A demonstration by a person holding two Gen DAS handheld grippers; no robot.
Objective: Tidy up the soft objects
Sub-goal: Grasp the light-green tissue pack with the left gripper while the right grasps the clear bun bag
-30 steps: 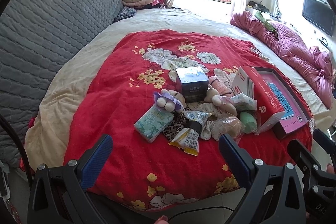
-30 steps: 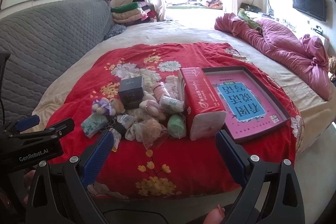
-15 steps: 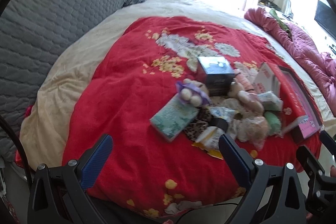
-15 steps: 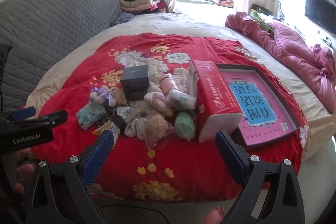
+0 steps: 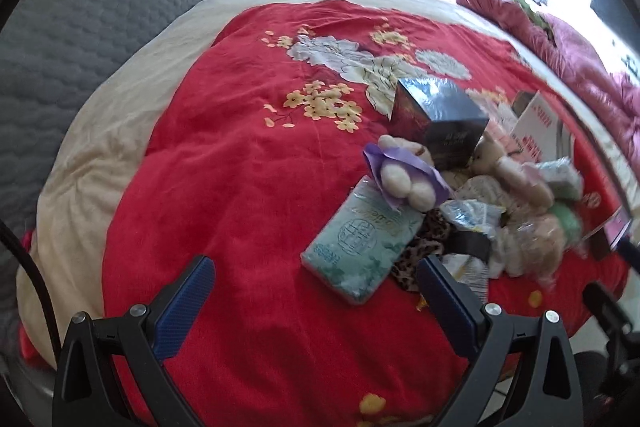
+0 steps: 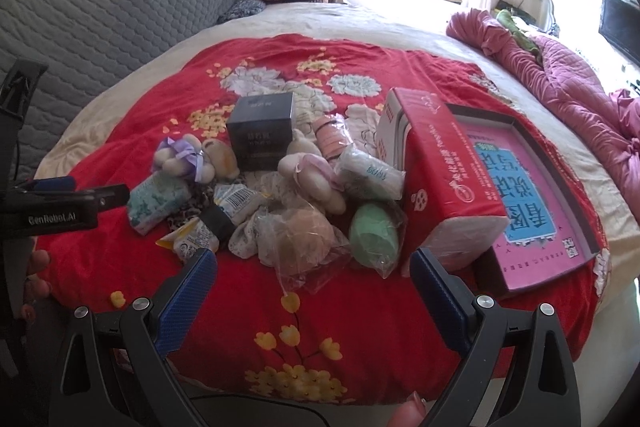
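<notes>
Both the left gripper point(image 5: 316, 301) and right gripper point(image 6: 312, 285) gape empty above the red blanket point(image 5: 240, 167), the teal tissue pack point(image 5: 362, 245) lying flat, long axis slanting away rightward, its far end under the plush toy point(image 5: 404, 175), beside the dark box point(image 5: 440, 119).

I see the soft things heaped together on the red floral blanket point(image 6: 256, 287). A pale green tissue pack point(image 5: 362, 247) lies flat at the left edge of the heap, with a small plush toy with a purple bow point(image 5: 402, 177) resting on its far end. A leopard-print cloth point(image 5: 424, 251) pokes out from under the pack. Toward the middle I make out a second cream plush toy point(image 6: 316, 179), lying on its side. In front of it sits a beige puff in a clear bag point(image 6: 304, 239), and just beside that a green sponge in clear wrap point(image 6: 374, 235). A white wrapped roll point(image 6: 370, 173) lies behind the green sponge.
</notes>
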